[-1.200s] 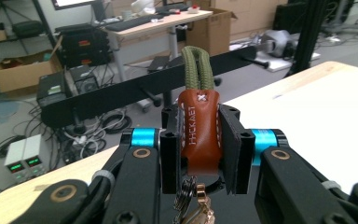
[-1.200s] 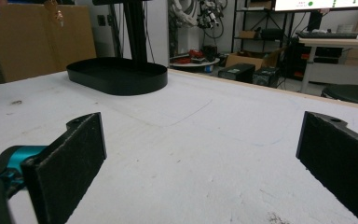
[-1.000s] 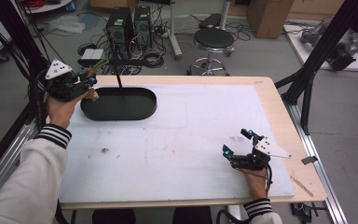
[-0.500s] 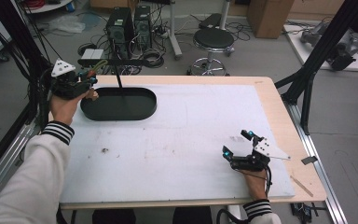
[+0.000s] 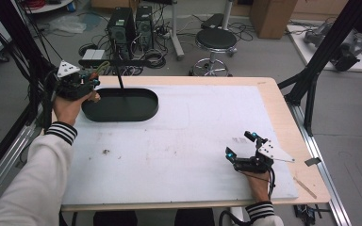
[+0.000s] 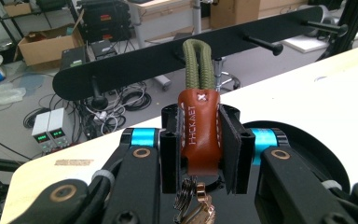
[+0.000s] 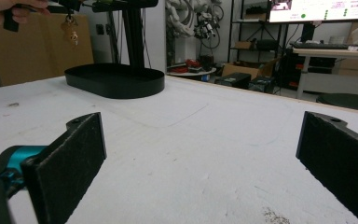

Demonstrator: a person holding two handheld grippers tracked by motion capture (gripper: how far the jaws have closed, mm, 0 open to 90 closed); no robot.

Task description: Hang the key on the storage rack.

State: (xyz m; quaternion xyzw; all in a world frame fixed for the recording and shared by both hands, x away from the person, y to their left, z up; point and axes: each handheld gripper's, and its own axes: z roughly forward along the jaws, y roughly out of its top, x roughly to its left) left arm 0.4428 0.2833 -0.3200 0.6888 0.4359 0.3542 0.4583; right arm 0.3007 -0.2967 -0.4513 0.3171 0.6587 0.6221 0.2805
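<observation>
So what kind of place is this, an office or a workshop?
Probably a robotics lab or workshop: desktop computer towers sit amid tangled cables on the floor, and a black metal frame stands around the work table.

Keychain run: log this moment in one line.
left gripper: shut on keychain, raised by rack | right gripper: open, on table

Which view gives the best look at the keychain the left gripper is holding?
The left gripper view: the keychain sits clamped between the left gripper's jaws, showing its brown leather tab, green cord loop and metal ring. The right gripper view shows it far off, dangling small. In the high view it is too small to make out.
</observation>
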